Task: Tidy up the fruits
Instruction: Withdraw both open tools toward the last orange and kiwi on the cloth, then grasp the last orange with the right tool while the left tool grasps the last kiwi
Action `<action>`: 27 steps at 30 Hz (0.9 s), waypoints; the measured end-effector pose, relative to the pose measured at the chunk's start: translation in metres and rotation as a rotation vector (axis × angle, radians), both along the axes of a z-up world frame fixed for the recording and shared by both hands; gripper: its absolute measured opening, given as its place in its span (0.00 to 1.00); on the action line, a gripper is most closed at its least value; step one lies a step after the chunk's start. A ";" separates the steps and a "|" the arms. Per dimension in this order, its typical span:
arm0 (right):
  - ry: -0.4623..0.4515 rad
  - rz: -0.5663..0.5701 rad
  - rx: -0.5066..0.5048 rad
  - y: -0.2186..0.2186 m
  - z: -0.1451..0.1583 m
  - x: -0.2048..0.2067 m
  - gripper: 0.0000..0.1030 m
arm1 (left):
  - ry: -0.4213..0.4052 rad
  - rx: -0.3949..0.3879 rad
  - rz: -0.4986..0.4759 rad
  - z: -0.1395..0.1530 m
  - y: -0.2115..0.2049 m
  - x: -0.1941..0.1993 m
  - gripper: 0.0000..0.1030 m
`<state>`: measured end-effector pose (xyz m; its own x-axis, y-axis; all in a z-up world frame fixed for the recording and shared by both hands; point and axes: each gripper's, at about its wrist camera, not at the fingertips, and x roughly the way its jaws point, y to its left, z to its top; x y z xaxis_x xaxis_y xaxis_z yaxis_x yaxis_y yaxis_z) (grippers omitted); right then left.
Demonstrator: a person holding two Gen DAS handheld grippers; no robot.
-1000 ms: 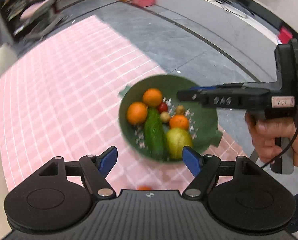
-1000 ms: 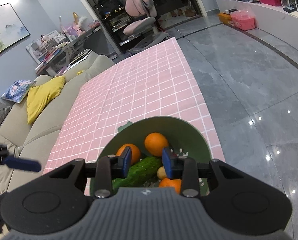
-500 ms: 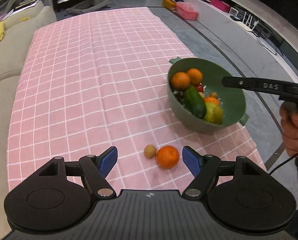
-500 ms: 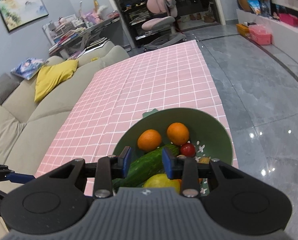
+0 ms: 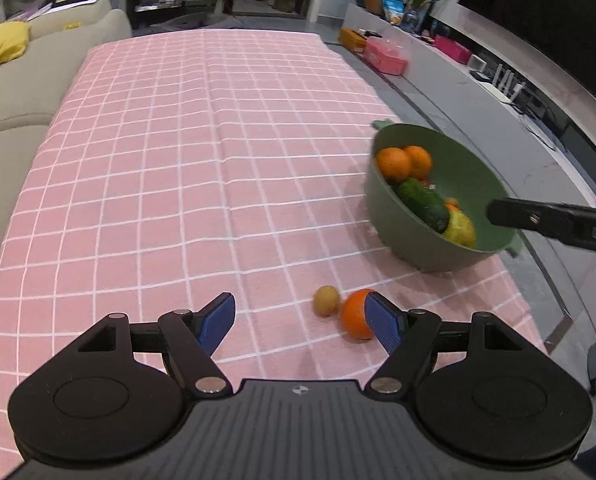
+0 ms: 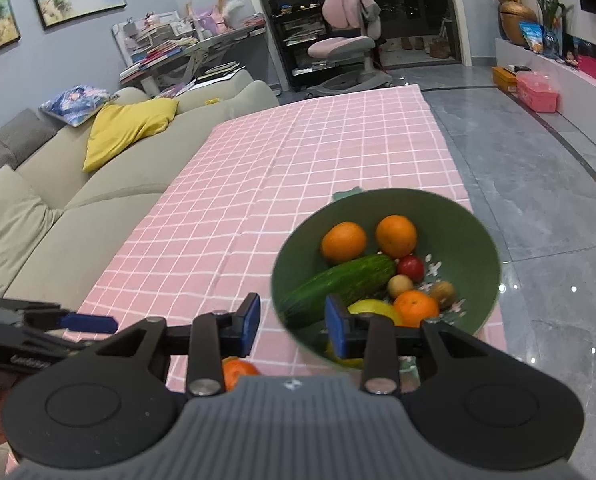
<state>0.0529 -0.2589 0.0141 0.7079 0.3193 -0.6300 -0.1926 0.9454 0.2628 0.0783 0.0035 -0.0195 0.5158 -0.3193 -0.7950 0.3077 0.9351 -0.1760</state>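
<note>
A green bowl (image 5: 414, 236) (image 6: 298, 248) stands at the right edge of the pink checked tablecloth (image 5: 202, 152). It holds oranges (image 6: 344, 241), a cucumber (image 6: 338, 286), a yellow fruit (image 5: 460, 230), a red tomato (image 6: 411, 267) and small brown fruits. A loose orange (image 5: 356, 314) and a small brown fruit (image 5: 326, 301) lie on the cloth in front of the bowl. My left gripper (image 5: 300, 322) is open and empty, just short of the loose orange. My right gripper (image 6: 292, 322) is partly open and empty, near the bowl's near rim.
A beige sofa (image 6: 58, 200) with a yellow cushion (image 6: 126, 124) runs along the table's left side. Grey floor (image 6: 538, 184) lies to the right, with a pink box (image 6: 537, 91) and a TV bench beyond. A desk and a pink chair (image 6: 342, 44) stand at the back.
The left gripper has pulled back and swung left from above the bowl, bringing the loose orange and brown fruit into view. The right gripper has shifted left and risen, so the bowl sits to its right.
</note>
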 end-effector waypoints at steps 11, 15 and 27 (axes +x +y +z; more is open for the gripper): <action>0.044 0.166 -0.096 0.065 -0.038 -0.017 0.32 | 0.059 -0.111 0.105 -0.008 0.023 0.019 0.82; 0.096 0.165 -0.155 0.081 -0.063 -0.010 0.33 | 0.068 -0.107 0.108 -0.013 0.022 0.020 0.82; 0.187 0.125 -0.132 0.088 -0.094 0.018 0.40 | 0.067 -0.083 0.076 -0.024 0.008 0.024 0.82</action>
<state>0.0707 -0.1713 -0.0803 0.5351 0.3037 -0.7883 -0.2702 0.9457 0.1809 0.1025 0.0115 -0.0433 0.4873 -0.3477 -0.8010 0.2215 0.9365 -0.2718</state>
